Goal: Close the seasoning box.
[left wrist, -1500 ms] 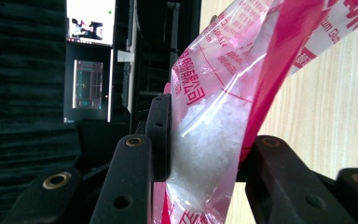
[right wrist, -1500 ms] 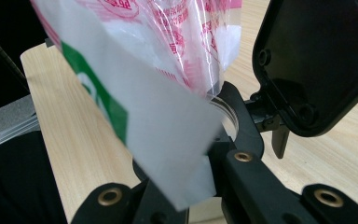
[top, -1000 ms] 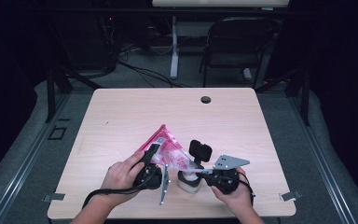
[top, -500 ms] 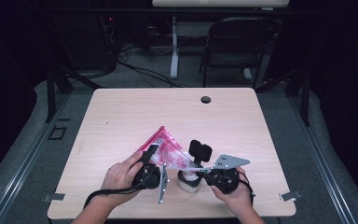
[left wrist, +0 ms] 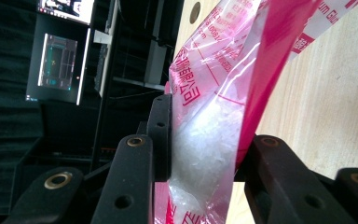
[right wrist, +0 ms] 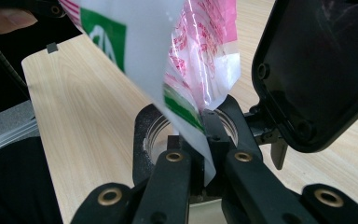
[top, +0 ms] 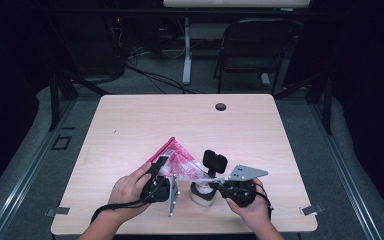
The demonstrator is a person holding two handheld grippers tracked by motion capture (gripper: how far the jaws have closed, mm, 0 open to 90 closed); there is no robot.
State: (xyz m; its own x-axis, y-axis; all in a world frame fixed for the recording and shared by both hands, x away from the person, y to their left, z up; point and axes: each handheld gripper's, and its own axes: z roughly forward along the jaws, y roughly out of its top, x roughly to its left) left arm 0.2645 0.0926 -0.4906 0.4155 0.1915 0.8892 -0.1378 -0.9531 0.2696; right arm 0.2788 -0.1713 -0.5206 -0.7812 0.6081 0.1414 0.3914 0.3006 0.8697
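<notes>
High view: we hold a pink-and-clear printed plastic bag (top: 177,162) of white granules between both grippers, low over the near edge of the light wood table (top: 130,125). Left gripper (top: 161,167) pinches the bag's upper pink end; right gripper (top: 214,181) pinches the lower corner over a small clear jar with a black flip lid (top: 203,192). The lid stands open and upright. Against the frames from a second ago almost nothing has shifted: bag, jar and both hands sit in the same spots, maybe a slight change in the bag's tilt. We read that as a steady pour or a pause at the mouth, not a new step.

Bag's long axis runs from its peak at far left down to the near right, low corner aimed at the jar.

Left gripper view: jaws are clamped on the bag (left wrist: 214,121), film bunched between them with white granules (left wrist: 200,154) packed just at the pinch. The pink band runs up and away from the jaws. Table surface (left wrist: 326,116) lies on the right of this view.

Right gripper view: jaws are closed tight on a thin white-and-green edge of the bag (right wrist: 186,112), directly above the jar's threaded mouth (right wrist: 156,133). The black lid (right wrist: 317,70) is hinged back at right. We cannot tell whether granules are flowing. Judgement: the corner is lined up, so more tilt from the left hand should feed the jar.
</notes>
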